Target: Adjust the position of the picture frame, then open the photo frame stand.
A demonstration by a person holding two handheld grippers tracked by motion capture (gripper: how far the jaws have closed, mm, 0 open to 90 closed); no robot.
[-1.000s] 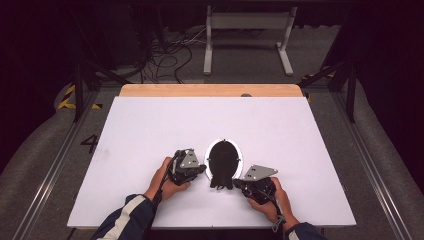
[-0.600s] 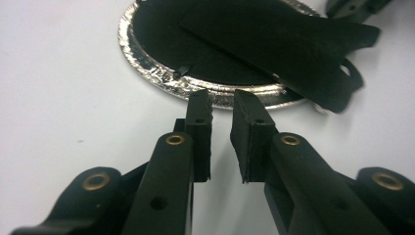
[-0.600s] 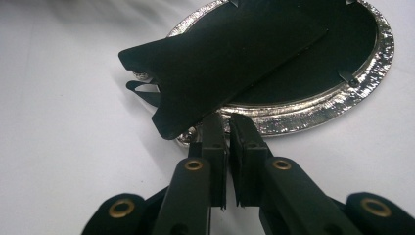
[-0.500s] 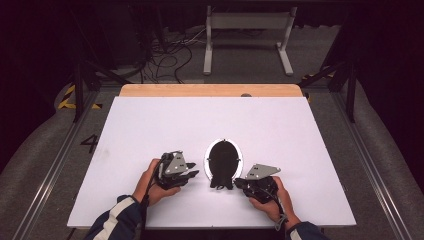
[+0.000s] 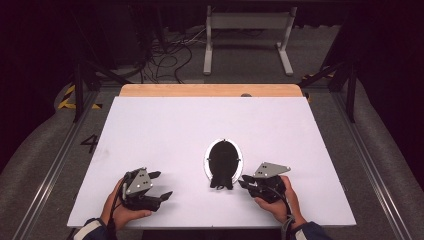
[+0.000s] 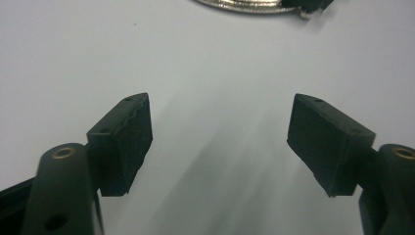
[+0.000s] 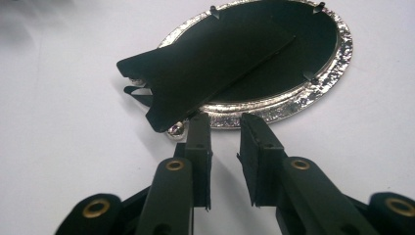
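An oval silver picture frame (image 5: pixel 223 160) lies face down on the white table (image 5: pixel 165 130), its black backing and fold-out stand (image 7: pixel 210 63) facing up. My right gripper (image 5: pixel 243 181) rests just right of the frame's near end. In the right gripper view its jaws (image 7: pixel 225 132) stand a narrow gap apart at the silver rim (image 7: pixel 274 110), with bare table between them. My left gripper (image 5: pixel 161 185) sits near the front-left edge, well apart from the frame. It is wide open (image 6: pixel 220 137) over bare table, and the frame's rim (image 6: pixel 235 5) lies far ahead of it.
A wooden strip (image 5: pixel 210 90) runs along the table's far edge. Beyond it, cables (image 5: pixel 165 55) and a metal stand (image 5: pixel 247 35) lie on the floor. Metal rails (image 5: pixel 55 165) flank both sides of the table.
My left gripper has drawn back from the frame, moving left and toward the table's near edge, with its jaws now open. The right gripper and the frame have stayed put.
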